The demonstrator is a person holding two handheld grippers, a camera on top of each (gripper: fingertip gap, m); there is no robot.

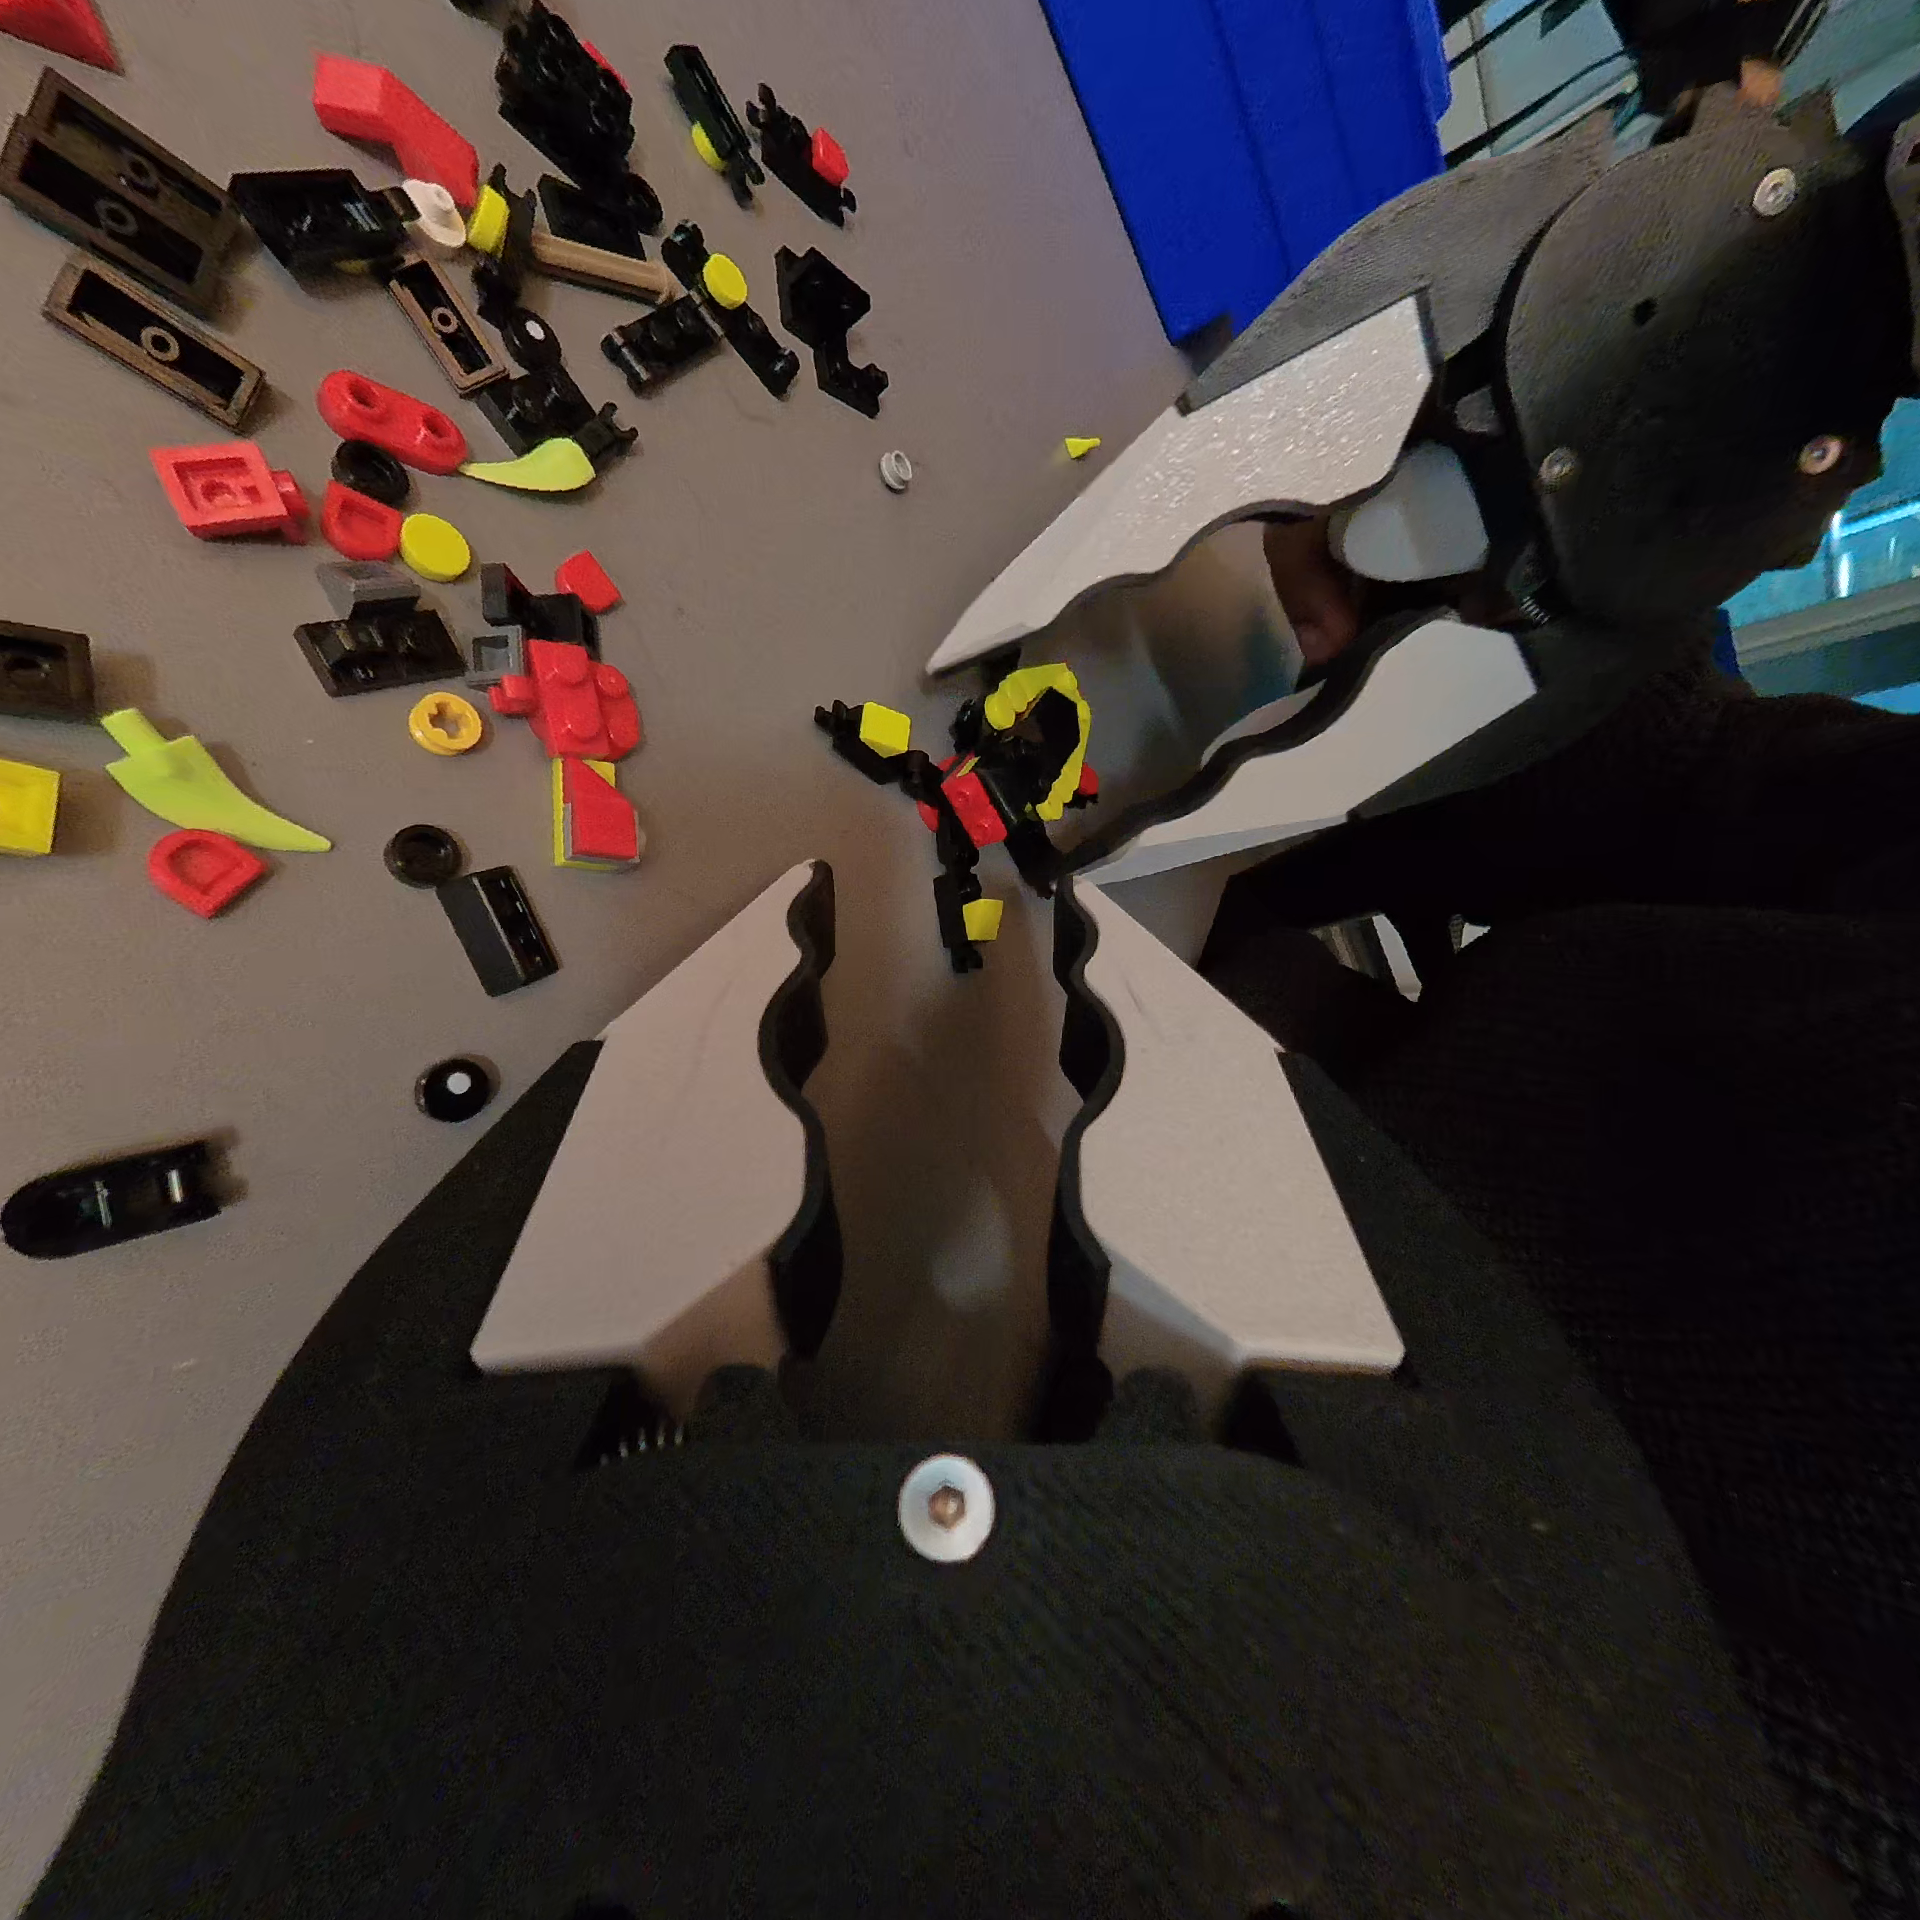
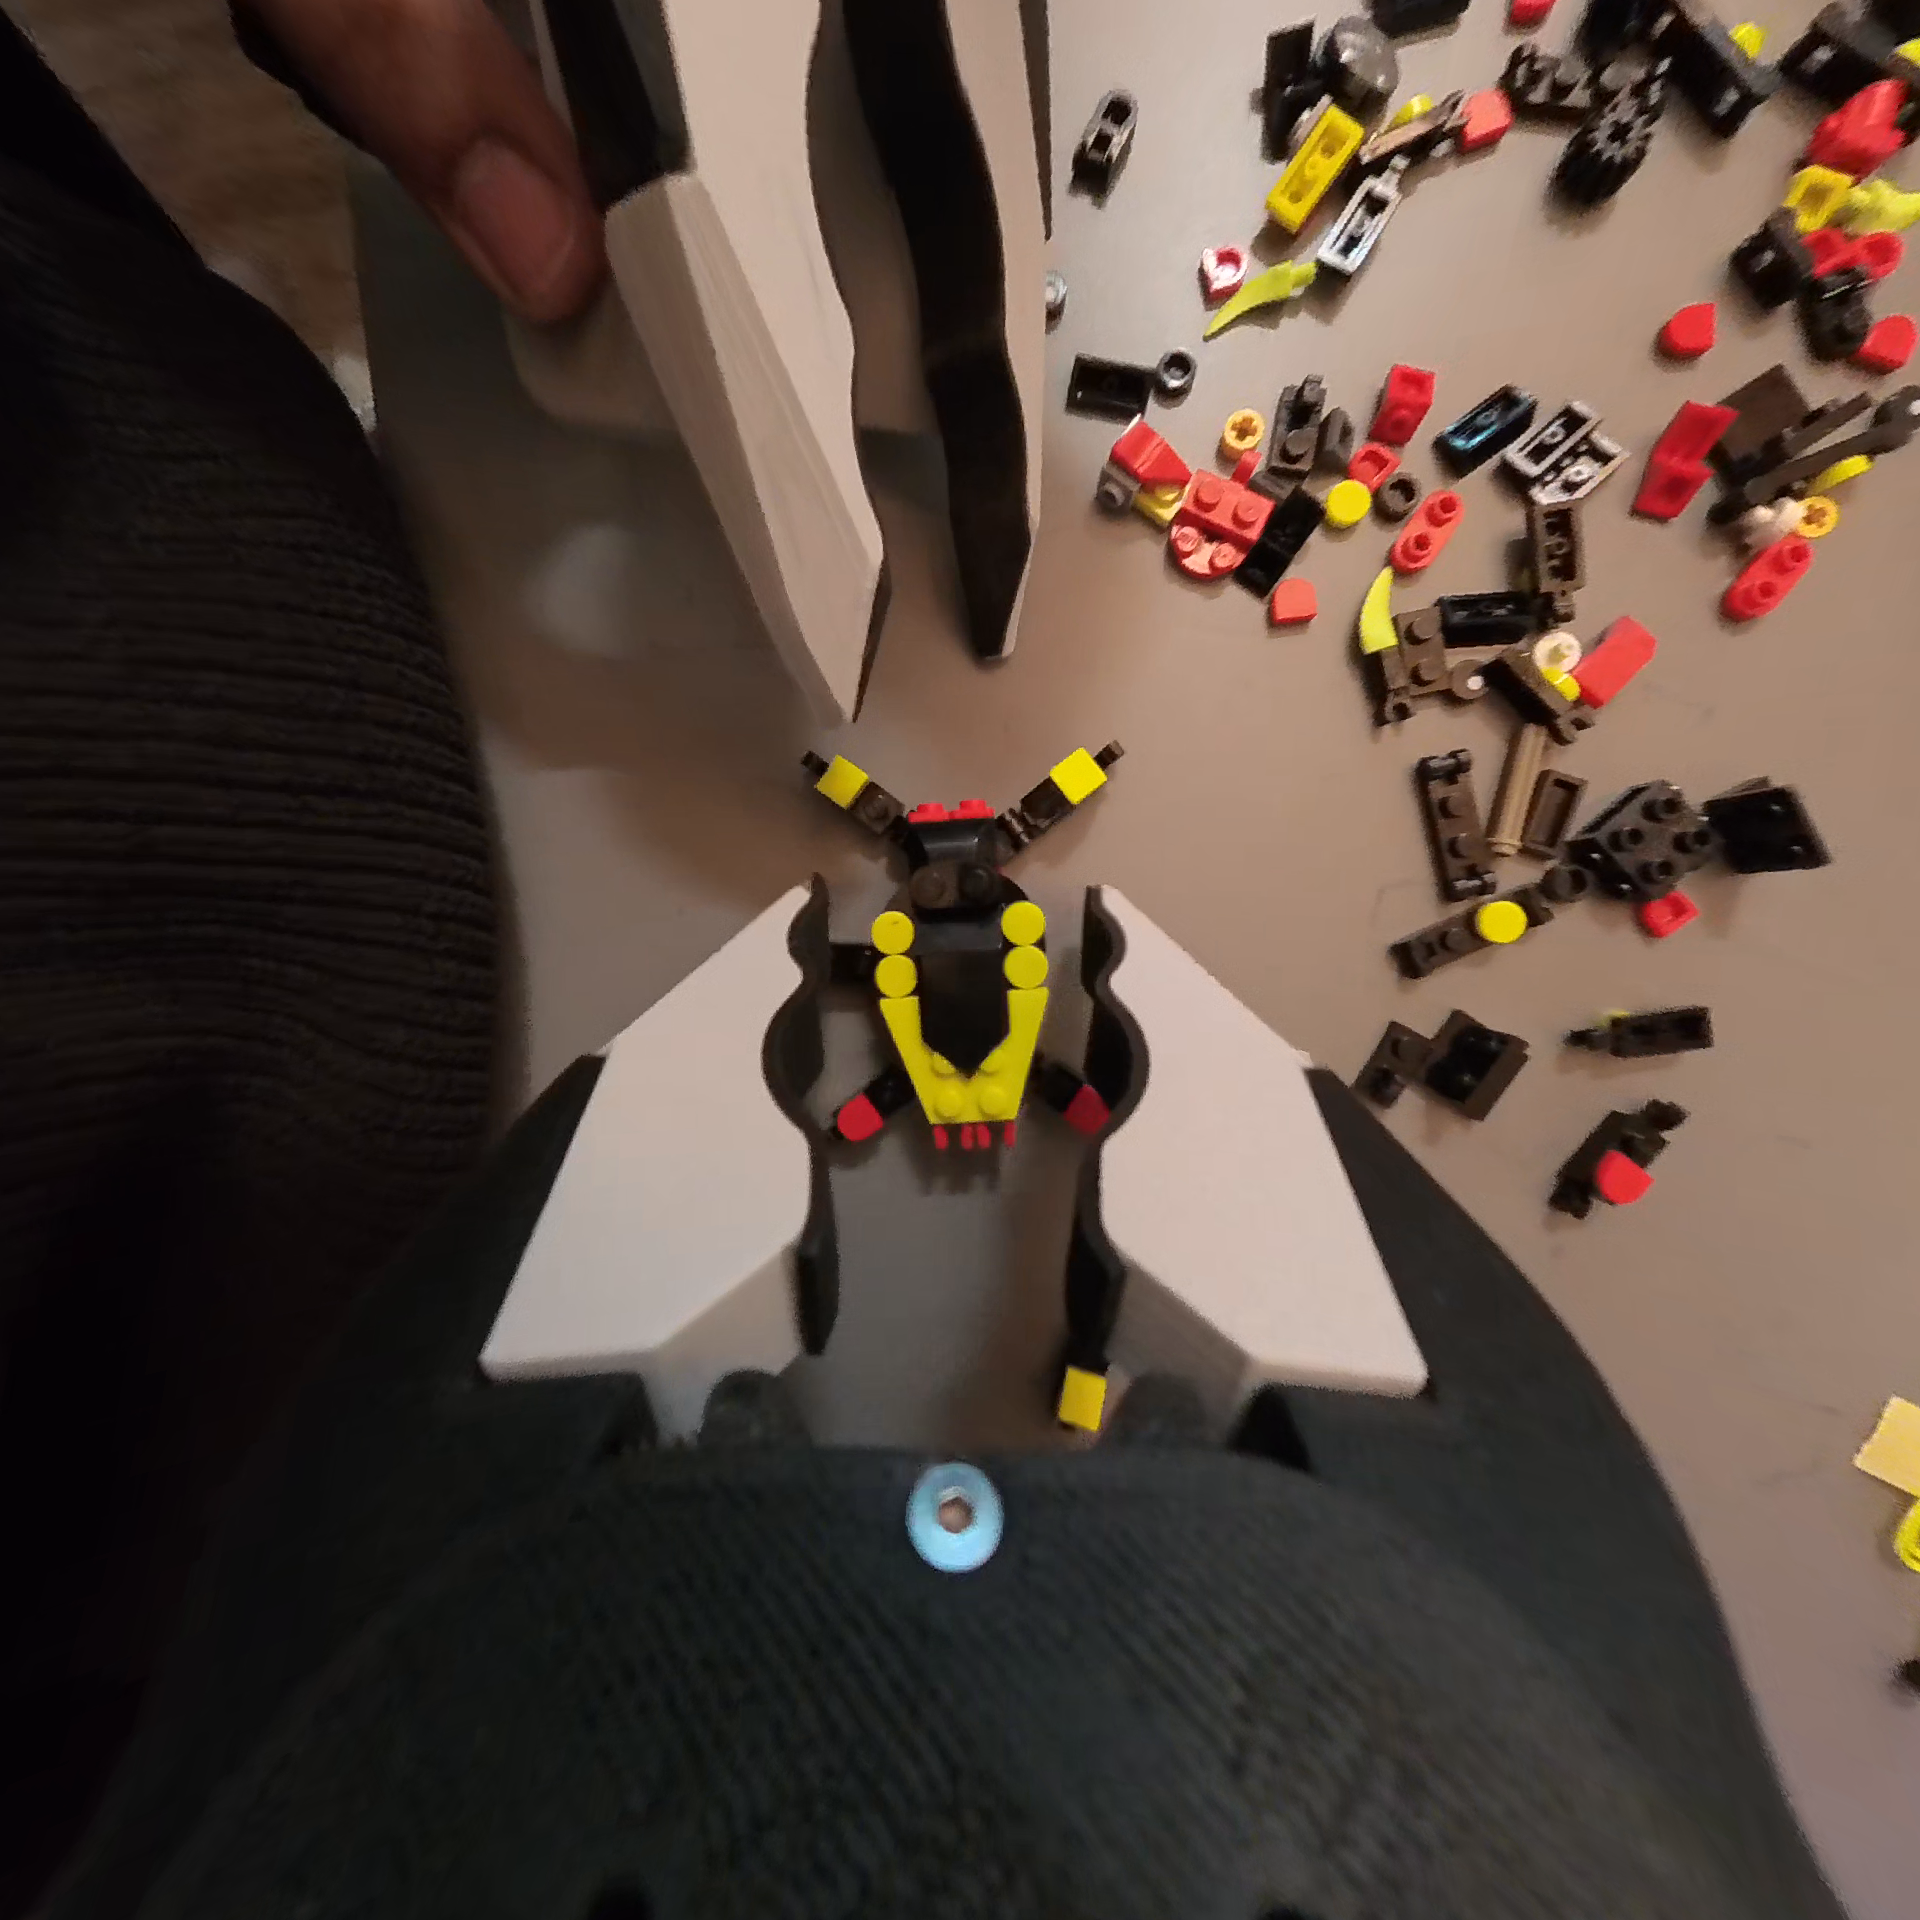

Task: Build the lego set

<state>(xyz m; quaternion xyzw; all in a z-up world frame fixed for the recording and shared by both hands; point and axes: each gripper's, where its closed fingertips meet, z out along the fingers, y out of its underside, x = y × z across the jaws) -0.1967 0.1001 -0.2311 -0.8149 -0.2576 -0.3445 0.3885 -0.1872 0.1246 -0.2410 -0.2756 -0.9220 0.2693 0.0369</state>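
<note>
A small black, yellow and red lego model [image 2: 961, 997] with spread legs sits between my right gripper's [image 2: 956, 904] fingers, its side legs against the pads. The right gripper is shut on it and holds it just above the grey table. In the left wrist view the model [image 1: 987, 790] shows between the right gripper's [image 1: 997, 769] fingertips. My left gripper [image 1: 945, 888] is open and empty, its tips just short of the model. In the right wrist view the left gripper [image 2: 930, 675] points at the model's head end, with a thumb [image 2: 509, 208] on its side.
Many loose red, black and yellow lego pieces [image 1: 416, 468] lie scattered on the grey table [image 1: 810, 582]; in the right wrist view these pieces [image 2: 1558, 540] fill the right side. A blue bin [image 1: 1247, 156] stands at the table's far edge. Dark fabric [image 2: 208, 831] lies at left. My left and right fingertips are right by each other.
</note>
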